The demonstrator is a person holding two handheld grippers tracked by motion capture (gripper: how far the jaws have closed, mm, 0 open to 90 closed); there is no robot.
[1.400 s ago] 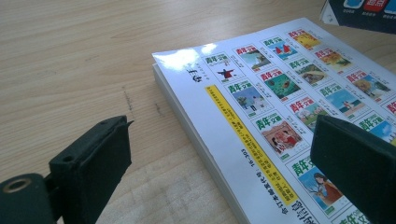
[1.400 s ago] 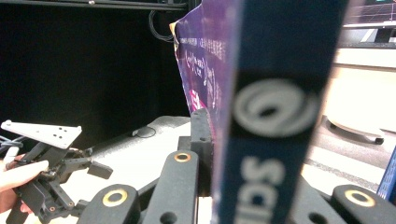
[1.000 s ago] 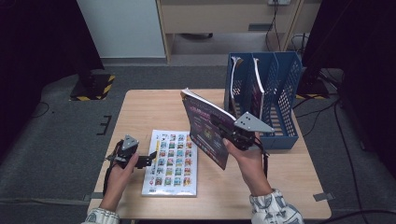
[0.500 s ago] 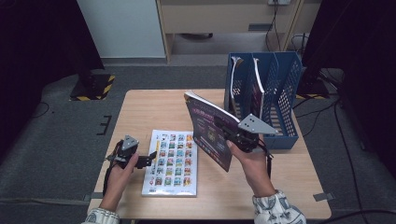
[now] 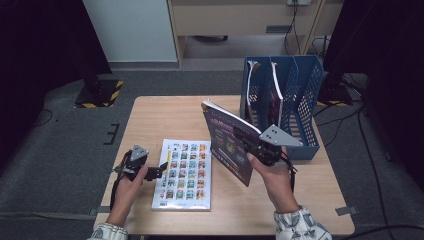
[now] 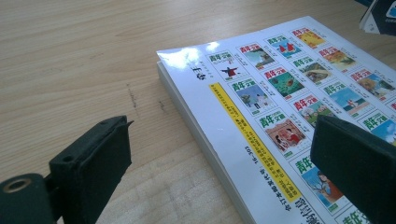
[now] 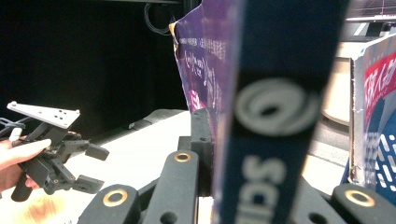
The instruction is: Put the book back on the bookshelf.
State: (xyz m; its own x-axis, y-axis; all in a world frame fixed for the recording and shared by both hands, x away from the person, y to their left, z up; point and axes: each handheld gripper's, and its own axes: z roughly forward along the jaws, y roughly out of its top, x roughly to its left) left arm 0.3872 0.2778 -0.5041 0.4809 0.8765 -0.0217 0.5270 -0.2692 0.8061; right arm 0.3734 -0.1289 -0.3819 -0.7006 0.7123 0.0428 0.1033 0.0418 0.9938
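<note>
Holding the purple magazine [image 5: 227, 145] upright, right gripper [image 5: 250, 142] clamped on it, blue file rack [image 5: 305, 90] just beyond; left gripper [image 5: 159, 171] open beside the flat booklet [image 5: 185, 175].

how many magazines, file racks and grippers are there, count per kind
magazines in the grippers' work: 2, the purple magazine held up by the right gripper and the white magazine flat on the table by the left gripper
blue file rack: 1, some papers already inside
grippers: 2
total: 5
</note>
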